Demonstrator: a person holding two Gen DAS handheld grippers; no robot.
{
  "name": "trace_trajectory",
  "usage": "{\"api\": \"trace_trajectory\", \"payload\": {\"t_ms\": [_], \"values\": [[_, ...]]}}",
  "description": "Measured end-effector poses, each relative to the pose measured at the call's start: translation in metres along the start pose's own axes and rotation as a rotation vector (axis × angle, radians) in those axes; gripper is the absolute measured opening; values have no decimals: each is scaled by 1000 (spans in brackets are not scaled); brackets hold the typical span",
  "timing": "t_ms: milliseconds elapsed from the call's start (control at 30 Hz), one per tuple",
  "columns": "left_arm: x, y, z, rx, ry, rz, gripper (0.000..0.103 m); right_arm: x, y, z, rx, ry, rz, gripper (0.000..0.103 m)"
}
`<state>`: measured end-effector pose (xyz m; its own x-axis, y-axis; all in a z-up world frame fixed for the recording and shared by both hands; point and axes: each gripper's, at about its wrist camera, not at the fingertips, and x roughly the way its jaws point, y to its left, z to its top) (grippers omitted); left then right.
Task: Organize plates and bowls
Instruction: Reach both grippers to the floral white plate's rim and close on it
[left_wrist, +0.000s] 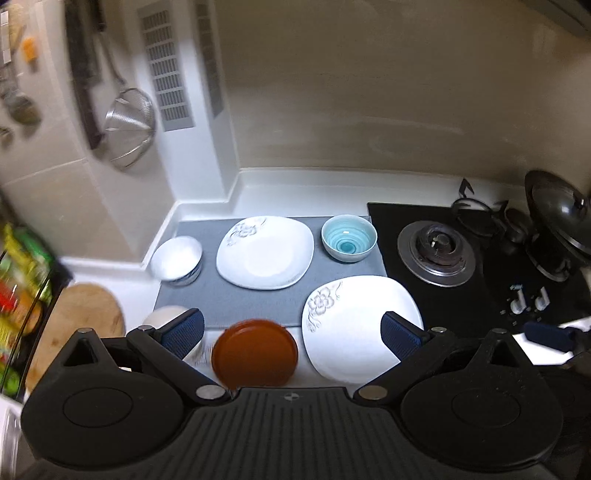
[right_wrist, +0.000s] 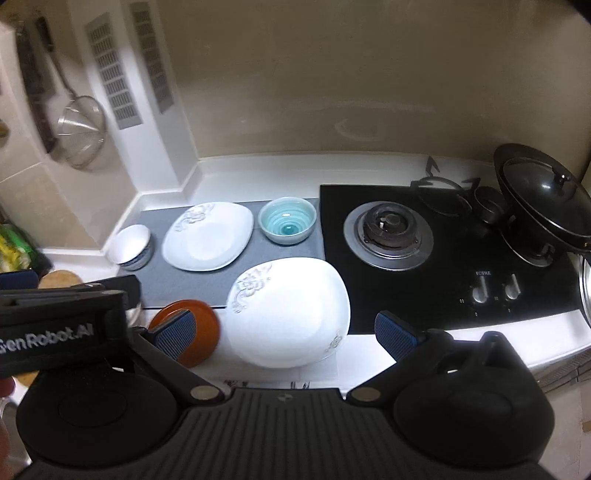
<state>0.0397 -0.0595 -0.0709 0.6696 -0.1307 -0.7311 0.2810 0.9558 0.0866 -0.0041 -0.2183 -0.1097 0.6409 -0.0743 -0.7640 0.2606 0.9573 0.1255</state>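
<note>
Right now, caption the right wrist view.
Open right gripper hovers over a white square plate beside an orange dish.

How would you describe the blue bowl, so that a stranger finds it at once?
Start at the black stove. Left of it lies a grey mat; the blue bowl stands on its far corner, nearest the stove. Only this bowl has turquoise rings inside; the other bowl is white.
</note>
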Motion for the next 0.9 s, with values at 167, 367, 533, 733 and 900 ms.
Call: {"api": "trace_trajectory", "payload": {"t_ms": [167,367,533,733,900], "values": [[80,15,-8,46,-68,-180,102,56,-40,-17,24,-106,128,103],[208,20,-14,117,187,-314,92,133,-90,-23,162,28,116,103],[303,40,-6,-53,445,-411,76,185,-108,-20,189,90,107,103],[350,35,0,0,557,-412,60,223,-138,-27,498,154,308,91],[372,24,-5,-38,638,-409,42,244,-140,-25,484,196,359,83]]}}
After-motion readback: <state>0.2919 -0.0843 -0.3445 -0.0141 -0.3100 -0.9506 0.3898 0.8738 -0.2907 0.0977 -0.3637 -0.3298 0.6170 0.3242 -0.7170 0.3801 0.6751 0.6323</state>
